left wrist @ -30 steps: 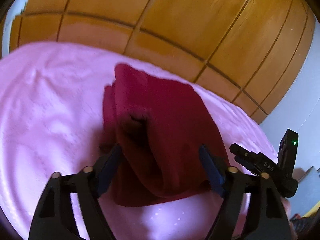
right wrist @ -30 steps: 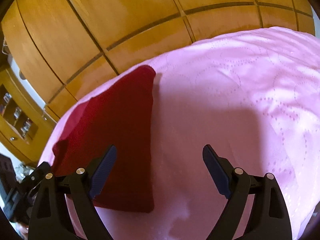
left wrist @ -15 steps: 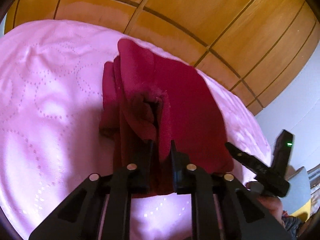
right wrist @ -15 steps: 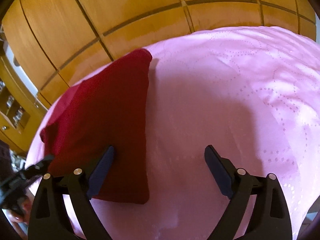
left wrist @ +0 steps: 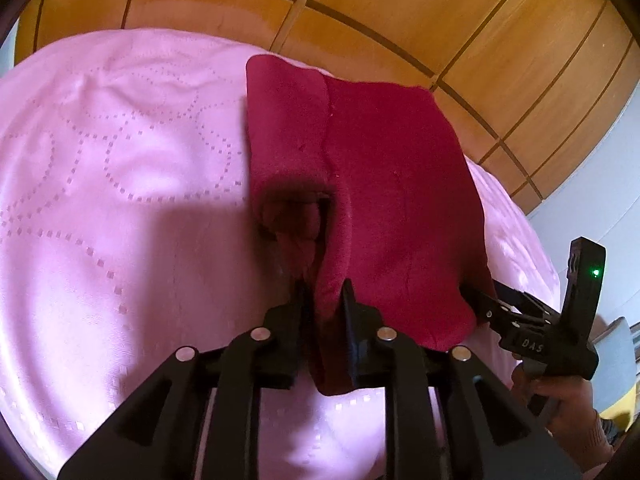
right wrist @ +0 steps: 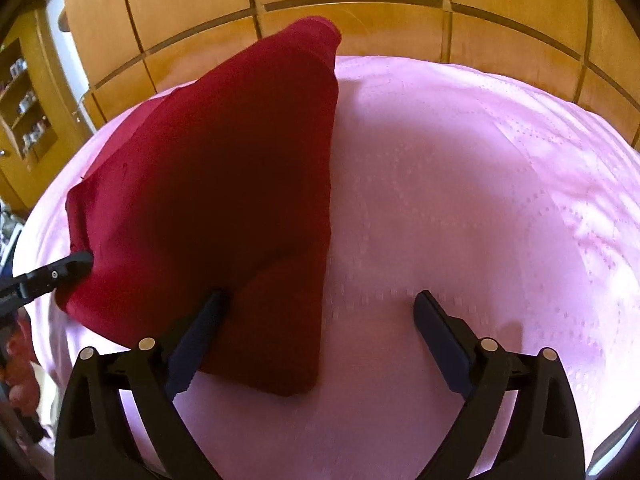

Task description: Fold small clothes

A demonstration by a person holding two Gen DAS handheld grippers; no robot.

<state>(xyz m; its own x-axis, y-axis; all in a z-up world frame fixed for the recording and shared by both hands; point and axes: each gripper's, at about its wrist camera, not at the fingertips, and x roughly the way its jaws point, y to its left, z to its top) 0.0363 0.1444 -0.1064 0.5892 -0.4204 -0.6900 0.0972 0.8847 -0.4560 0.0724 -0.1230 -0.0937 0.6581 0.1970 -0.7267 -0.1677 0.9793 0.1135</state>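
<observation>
1. Left wrist view: the folded dark-red fleece garment [left wrist: 384, 184] lies on the pink quilted bedspread [left wrist: 120, 184], straight ahead of the left hand-held gripper [left wrist: 326, 300].
2. Its jaws, now easing apart, pinch the garment's near fold.
3. The right hand-held gripper [right wrist: 320, 312] stands wide, opening, straddling the garment's near right corner, nothing gripped.
4. Beyond: wooden wardrobe panels [right wrist: 360, 20].

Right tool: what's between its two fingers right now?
In the right wrist view, the right tool straddles the near corner of the red garment and bare pink bedspread; its jaws are opening, pressing on nothing.
</observation>
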